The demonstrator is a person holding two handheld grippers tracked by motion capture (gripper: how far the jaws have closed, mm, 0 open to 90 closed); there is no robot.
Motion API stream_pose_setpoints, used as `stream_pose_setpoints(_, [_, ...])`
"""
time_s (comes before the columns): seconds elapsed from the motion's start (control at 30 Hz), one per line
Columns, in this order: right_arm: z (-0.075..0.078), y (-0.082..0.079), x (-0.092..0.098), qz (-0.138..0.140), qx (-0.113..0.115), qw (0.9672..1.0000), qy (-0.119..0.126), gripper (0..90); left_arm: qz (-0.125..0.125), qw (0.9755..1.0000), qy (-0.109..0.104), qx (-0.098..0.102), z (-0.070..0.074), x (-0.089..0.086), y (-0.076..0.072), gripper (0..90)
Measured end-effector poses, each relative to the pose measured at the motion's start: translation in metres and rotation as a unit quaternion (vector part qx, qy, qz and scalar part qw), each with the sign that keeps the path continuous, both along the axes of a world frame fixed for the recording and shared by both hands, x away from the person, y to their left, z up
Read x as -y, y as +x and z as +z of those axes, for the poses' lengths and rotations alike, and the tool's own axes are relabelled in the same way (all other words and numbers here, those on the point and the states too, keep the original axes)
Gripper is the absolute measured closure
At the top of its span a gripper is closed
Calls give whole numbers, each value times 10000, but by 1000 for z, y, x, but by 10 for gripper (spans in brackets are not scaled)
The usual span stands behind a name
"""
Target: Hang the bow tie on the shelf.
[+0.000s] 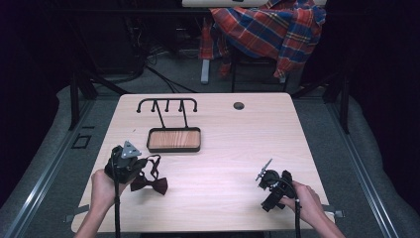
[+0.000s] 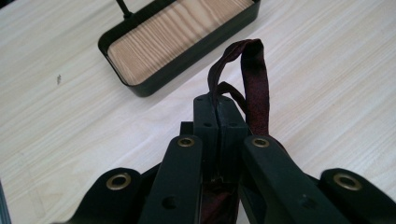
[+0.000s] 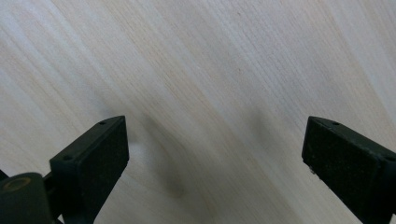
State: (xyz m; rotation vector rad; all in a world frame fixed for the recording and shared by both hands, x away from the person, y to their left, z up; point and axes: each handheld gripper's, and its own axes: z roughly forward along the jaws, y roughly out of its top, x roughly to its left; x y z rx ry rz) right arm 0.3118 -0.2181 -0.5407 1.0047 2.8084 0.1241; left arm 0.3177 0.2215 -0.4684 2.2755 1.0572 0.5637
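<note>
dark maroon fabric bow tie (image 1: 150, 183) lies on the pale wood worktop (image 1: 223, 163), its thin strap (image 2: 254, 79) pinched in the clenched left claw (image 2: 218, 114). lifting could let the strap slip or snag the black hook stand (image 1: 167, 105). right claw (image 3: 215, 154) gapes wide, empty.

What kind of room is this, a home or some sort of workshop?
Probably a recording lab or studio, not a home: a lone wooden table ringed by dark curtains, cables on the floor behind it, and a person's hands holding camera-fitted grippers.
</note>
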Motion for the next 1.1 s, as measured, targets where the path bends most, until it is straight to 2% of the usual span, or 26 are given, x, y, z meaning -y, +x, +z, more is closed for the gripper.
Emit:
stream_pose_setpoints(0.1, [1,-1,1,-40,0,10000,90,70,-9,10000,25,57,1,1,-1,886])
stream_pose_setpoints(0.23, [2,-1,0,7,57,10000,13,70,9,9999,12,114,3,0,-2,886])
stream_pose_setpoints(0.27, [1,-1,-1,-9,23,10000,78,70,-1,9999,-8,106,4,-1,-2,886])
stream_pose_setpoints(0.37, [0,0,-2,8,-24,10000,38,70,42,9998,-41,178,6,-2,-1,887])
stream_pose_setpoints(0.53, [2,-2,1,-5,70,10000,16,71,21,9997,-71,238,11,-1,0,886])
stream_pose_setpoints(0.63, [2,-1,-2,2,39,10000,77,73,30,9995,-111,286,13,-1,2,886])
stream_pose_setpoints(0.8, [-2,-1,-2,49,-51,10000,-11,77,37,9993,-116,355,17,0,9,886])
stream_pose_setpoints(0.9, [0,-3,1,-10,30,10000,81,77,37,9990,-174,403,21,2,11,886])
stream_pose_setpoints(0.97, [1,-2,0,-21,57,10000,2,77,17,9989,-189,428,22,3,12,886])
stream_pose_setpoints(1.0, [1,-1,0,-23,74,10000,39,78,16,9989,-199,421,23,4,12,886])
stream_pose_setpoints(1.07, [-2,0,-1,-50,20,9999,119,78,15,9988,-217,431,24,4,13,886])
stream_pose_setpoints(1.1, [-2,0,-2,-12,-23,10000,33,78,21,9987,-228,460,25,4,14,886])
